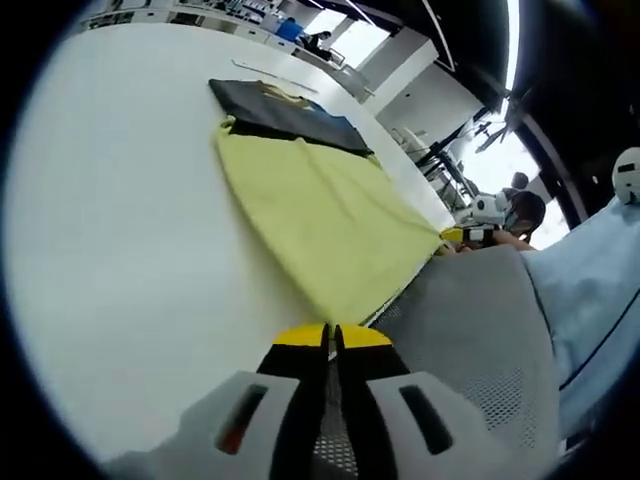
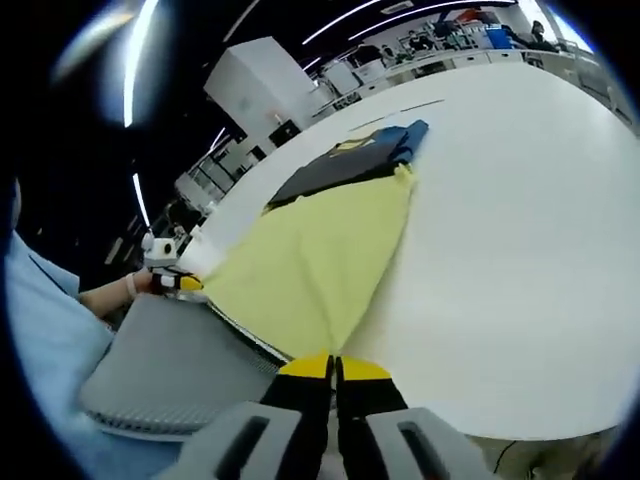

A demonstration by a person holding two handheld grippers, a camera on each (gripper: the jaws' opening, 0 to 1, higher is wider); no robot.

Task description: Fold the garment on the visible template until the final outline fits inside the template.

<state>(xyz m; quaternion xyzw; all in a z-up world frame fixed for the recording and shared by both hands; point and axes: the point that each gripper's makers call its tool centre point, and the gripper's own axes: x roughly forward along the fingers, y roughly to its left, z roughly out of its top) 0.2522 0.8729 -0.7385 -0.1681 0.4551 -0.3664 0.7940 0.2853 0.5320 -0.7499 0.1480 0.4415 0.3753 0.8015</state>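
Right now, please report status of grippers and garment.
Left gripper shut, right gripper shut, each at a yellow garment corner. Dark garment beyond, touching. Nothing blocking.

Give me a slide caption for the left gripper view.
Left gripper, jaws closed, at the near edge of a yellow garment spread on a white table.

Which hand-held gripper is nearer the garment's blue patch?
Right. The right hand-held gripper holds the yellow cloth corner on the blue patch's side; the left hand-held gripper holds the opposite corner.

Dark garment [image 1: 285, 110] partly hidden under yellow cloth [image 1: 330, 225].
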